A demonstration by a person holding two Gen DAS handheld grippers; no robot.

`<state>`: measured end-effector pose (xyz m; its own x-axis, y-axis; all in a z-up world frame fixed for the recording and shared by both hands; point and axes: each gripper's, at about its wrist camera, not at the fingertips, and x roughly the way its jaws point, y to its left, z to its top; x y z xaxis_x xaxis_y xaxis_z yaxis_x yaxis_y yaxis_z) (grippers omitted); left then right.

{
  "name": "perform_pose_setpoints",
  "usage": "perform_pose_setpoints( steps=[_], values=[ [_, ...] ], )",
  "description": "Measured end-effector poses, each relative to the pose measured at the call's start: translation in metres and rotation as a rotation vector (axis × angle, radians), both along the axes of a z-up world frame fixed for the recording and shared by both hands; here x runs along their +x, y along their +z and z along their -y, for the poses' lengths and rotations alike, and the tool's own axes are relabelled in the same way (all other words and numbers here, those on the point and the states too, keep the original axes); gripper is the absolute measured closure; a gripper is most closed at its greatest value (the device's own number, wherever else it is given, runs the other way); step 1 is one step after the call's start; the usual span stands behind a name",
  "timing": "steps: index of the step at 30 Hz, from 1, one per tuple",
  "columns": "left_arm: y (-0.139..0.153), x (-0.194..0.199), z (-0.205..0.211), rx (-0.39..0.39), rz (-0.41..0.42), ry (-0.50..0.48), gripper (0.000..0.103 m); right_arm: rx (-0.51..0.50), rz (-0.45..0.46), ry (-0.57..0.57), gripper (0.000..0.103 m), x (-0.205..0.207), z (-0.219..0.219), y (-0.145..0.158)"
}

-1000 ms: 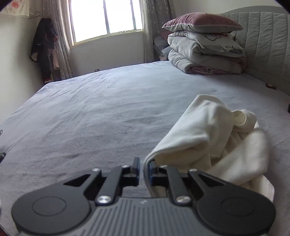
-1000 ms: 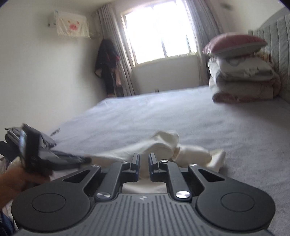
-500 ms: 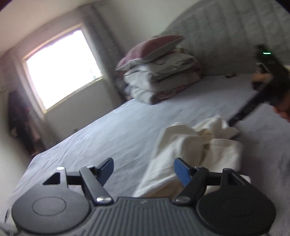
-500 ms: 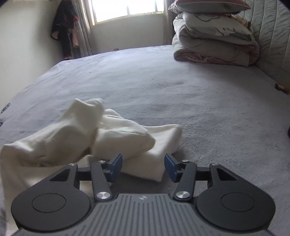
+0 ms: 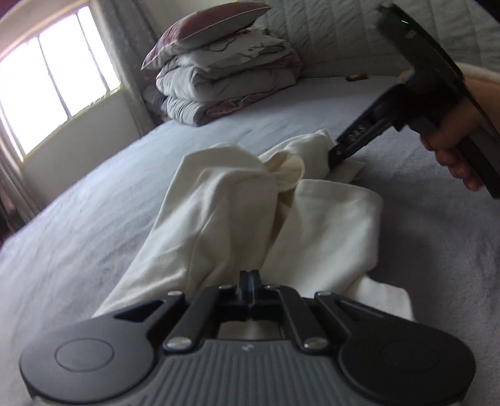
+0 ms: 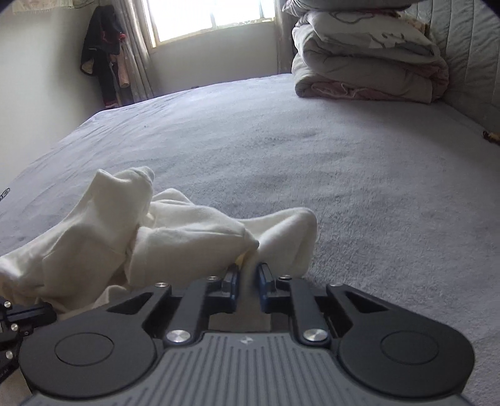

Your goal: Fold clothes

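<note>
Lying crumpled on the grey bed cover (image 6: 359, 175), toward the near edge: a cream garment (image 5: 225, 218), bunched into several folds with one loose end raised.

Left gripper (image 5: 249, 281): fingers closed fully together at the near edge of the cream garment; whether cloth is pinched between them cannot be told, the tips being pressed tight against the fabric.

Right gripper (image 6: 248, 278): fingers standing narrow and closing, with a fold of the cream garment (image 6: 175, 237) running up between the blue pads and being gripped there. Seen also from the left wrist view, entering from the upper right with its tip at the far end of the garment (image 5: 340, 153), carried by a person's hand (image 5: 450, 146) wrapped round the black handle.

Both grippers pointing downward toward the bed, at opposite ends of the garment.

Stacked at the head of the bed against the quilted headboard (image 5: 337, 34): folded quilts (image 5: 231, 81) topped by a mauve pillow (image 5: 206, 22). Showing bright behind, a window (image 6: 212, 15) with curtains. Hanging in the corner beside the curtain, dark clothing (image 6: 103, 56).
</note>
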<state>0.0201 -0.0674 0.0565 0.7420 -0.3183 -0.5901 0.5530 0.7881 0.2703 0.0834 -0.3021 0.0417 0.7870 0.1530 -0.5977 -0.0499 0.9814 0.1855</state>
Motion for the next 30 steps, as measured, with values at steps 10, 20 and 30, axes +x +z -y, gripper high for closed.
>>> perform_pose_setpoints(
  steps=[10,20,30],
  values=[
    [0.043,-0.026,-0.031,-0.109,0.108,-0.033,0.092,0.132,0.292,-0.066,0.102,-0.055,0.017,0.090],
    [-0.007,-0.024,0.013,0.077,0.069,-0.120,0.040,-0.007,0.104,0.016,0.050,-0.026,-0.002,0.055],
    [0.007,-0.007,-0.012,-0.072,-0.009,-0.025,0.103,-0.226,0.087,0.170,0.094,-0.008,-0.055,0.021]
  ],
)
